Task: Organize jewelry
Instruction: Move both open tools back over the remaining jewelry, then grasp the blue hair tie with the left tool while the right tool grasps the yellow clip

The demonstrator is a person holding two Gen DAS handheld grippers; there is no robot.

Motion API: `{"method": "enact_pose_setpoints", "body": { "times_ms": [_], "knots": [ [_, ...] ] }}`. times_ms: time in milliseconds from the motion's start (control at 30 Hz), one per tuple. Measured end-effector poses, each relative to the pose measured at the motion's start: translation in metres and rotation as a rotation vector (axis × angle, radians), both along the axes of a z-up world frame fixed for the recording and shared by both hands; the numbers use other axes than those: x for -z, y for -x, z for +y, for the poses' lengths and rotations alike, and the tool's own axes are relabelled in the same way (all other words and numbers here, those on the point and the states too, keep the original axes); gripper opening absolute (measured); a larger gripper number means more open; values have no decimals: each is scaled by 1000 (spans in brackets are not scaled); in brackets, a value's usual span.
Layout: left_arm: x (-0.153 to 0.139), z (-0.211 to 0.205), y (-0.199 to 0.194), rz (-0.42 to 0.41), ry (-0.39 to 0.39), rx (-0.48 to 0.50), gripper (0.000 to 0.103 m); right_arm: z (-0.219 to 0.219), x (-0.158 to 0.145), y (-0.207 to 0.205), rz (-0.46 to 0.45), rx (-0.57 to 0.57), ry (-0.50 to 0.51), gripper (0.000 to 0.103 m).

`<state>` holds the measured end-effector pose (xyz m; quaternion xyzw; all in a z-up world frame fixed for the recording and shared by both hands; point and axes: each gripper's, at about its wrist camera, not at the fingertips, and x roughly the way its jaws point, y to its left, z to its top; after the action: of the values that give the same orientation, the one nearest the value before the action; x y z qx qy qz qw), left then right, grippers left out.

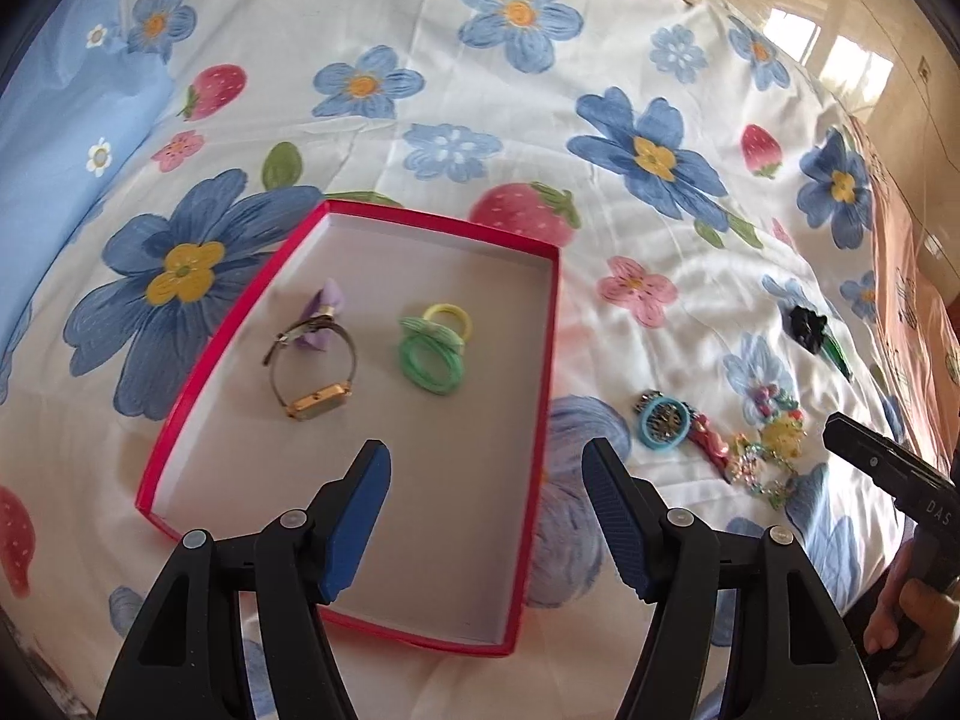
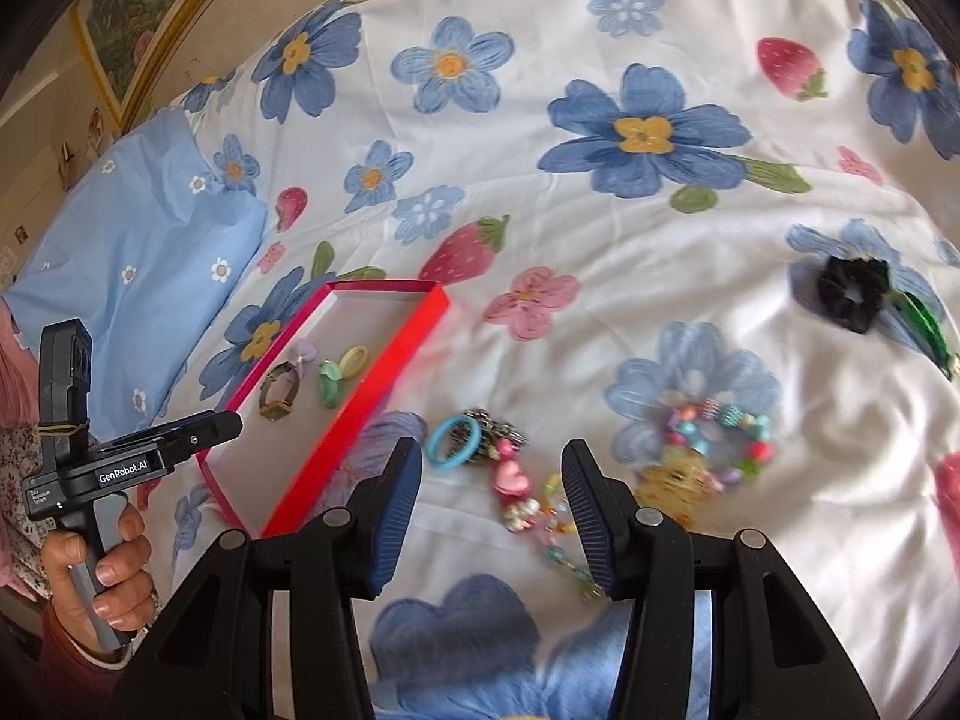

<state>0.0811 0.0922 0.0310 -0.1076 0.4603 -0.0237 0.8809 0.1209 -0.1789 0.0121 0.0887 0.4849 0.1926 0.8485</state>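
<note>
Both grippers gape wide, holding nothing. Left gripper [image 1: 486,516] hovers over the red box [image 1: 543,354], which holds a watch [image 1: 315,384] and green rings [image 1: 429,354]. Right gripper [image 2: 489,516] hangs above loose bead jewelry [image 2: 540,504] on the soft bedspread [image 2: 600,228]. Tangled beads could likely snag or drag neighbours. Open bedding lies beyond; the box wall stands just left.
</note>
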Motion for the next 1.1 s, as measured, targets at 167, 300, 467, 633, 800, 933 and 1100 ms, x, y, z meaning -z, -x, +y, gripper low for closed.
{"method": "enact_pose_setpoints", "body": {
  "times_ms": [167, 300, 467, 633, 800, 933, 1100],
  "knots": [
    [3, -20, -3, 7, -8, 48, 66, -22, 3, 14, 9, 45, 15, 51],
    [7, -37, -8, 15, -21, 92, 66, -38, 8, 22, 17, 79, 18, 51],
    [12, -56, -16, 22, -39, 142, 66, -47, 13, 23, 27, 97, 21, 51],
    [17, -75, -28, 23, -70, 187, 66, -53, 17, 20, 30, 103, 24, 51],
    [29, -90, -44, 29, -65, 227, 65, -56, 25, 12, 47, 92, 36, 51],
    [42, -100, -58, 36, -64, 268, 64, -52, 33, 2, 51, 69, 59, 51],
    [60, -120, -79, 54, -104, 312, 59, -47, 44, -11, 67, 36, 88, 51]
  ]
}}
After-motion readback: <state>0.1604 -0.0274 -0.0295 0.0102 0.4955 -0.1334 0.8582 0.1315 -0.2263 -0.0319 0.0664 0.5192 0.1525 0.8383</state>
